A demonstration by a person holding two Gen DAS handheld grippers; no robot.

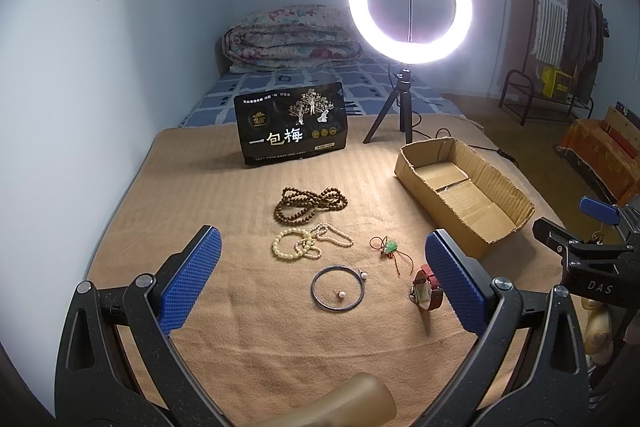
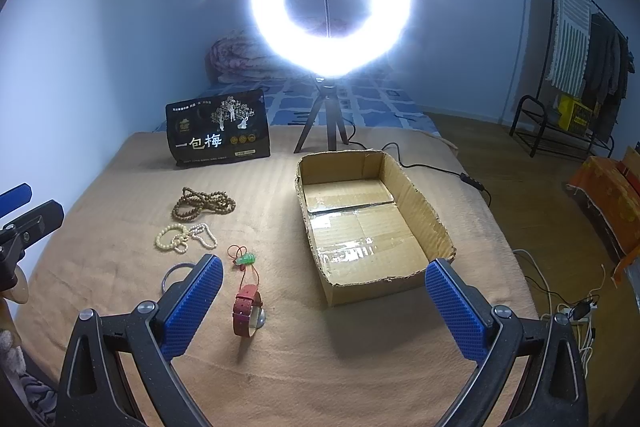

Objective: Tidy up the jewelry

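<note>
On the tan blanket [image 1: 248,339] lie a brown bead necklace [image 1: 310,205], cream and pearl bead strings [image 1: 308,243], a green pendant on red cord [image 1: 390,247], a metal bangle [image 1: 338,289] with a pearl earring [image 1: 341,294] inside it, and a red-strap watch [image 1: 427,291]. An open cardboard box [image 1: 464,187] sits to the right. My left gripper [image 1: 320,281] is open above the bangle. My right gripper [image 2: 324,307] is open and empty, near the watch [image 2: 248,309] and in front of the box [image 2: 368,223].
A black snack bag [image 1: 292,125] stands at the back. A lit ring light on a tripod [image 1: 408,39] stands behind the box, its cable trailing right. A folded quilt [image 1: 292,39] lies far back. A clothes rack [image 1: 560,39] stands on the right.
</note>
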